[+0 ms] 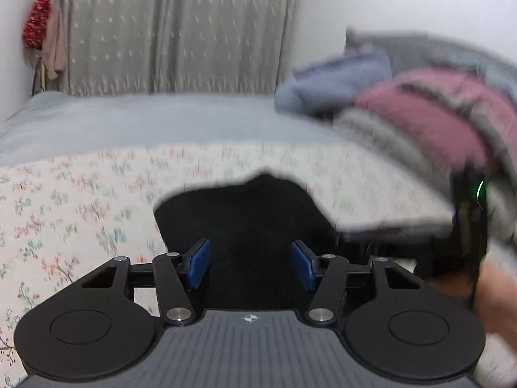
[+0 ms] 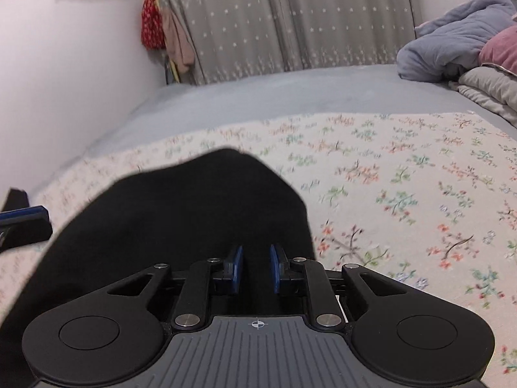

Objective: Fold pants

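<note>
Floral bedspread (image 2: 404, 174) under black pants (image 2: 194, 213). Left gripper (image 1: 252, 263) wide apart over pants, gripping nothing. Right gripper (image 2: 257, 270) narrow gap over pants; grip unclear.

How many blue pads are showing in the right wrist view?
3. Two sit on the right tool, facing each other over the black pants. The third is at the far left edge, on the left tool. Its partner pad is out of frame.
</note>
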Motion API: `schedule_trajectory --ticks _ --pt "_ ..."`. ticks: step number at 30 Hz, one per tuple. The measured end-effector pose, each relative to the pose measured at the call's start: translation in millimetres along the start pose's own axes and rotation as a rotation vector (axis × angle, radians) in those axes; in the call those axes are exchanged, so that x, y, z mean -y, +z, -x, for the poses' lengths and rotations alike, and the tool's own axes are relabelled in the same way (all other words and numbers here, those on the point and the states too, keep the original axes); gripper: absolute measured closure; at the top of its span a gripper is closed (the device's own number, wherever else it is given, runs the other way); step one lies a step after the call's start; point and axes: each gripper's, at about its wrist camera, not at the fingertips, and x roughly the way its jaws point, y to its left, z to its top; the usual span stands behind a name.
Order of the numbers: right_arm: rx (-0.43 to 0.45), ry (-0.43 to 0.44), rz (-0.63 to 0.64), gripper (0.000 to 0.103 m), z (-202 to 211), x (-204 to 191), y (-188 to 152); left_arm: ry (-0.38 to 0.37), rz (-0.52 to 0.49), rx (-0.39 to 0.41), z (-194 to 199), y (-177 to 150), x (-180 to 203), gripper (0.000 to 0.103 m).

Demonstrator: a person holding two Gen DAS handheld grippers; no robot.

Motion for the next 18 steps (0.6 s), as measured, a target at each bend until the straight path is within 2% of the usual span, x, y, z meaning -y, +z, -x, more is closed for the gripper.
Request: schedule_trajectory --ticks 3,5,7,8,10,12,14,18 --pt "0.0 0.027 -0.038 0.084 4 8 8 0.082 -0.048 -0.043 -19 -12 -4 0.026" --pt "0.023 0.045 -0.026 0.083 9 7 19 0.077 -0.057 -0.043 -19 -13 -8 0.024" --pt "0.039 0.027 0.011 0.081 0 6 27 0.07 -0.041 -0.049 -21 -11 -12 0.023" --pt "0.03 0.015 0.021 0.081 -7 6 27 0.072 -0.04 -0.046 -23 -10 -12 0.02" --pt "-0.042 -0.039 0.048 0.082 -34 7 16 0.068 -0.027 -0.037 -20 -11 -13 0.018" --pt "-0.009 -0.081 0.066 0.08 -38 5 7 0.073 0.009 -0.039 -15 -10 -13 0.017" --pt "-0.019 -0.104 0.043 0.075 -33 3 9 0.091 0.055 -0.05 -8 -6 -15 0.013" --pt "0.002 -0.139 0.019 0.073 -9 -2 10 0.09 0.171 -0.077 19 -7 -25 0.012"
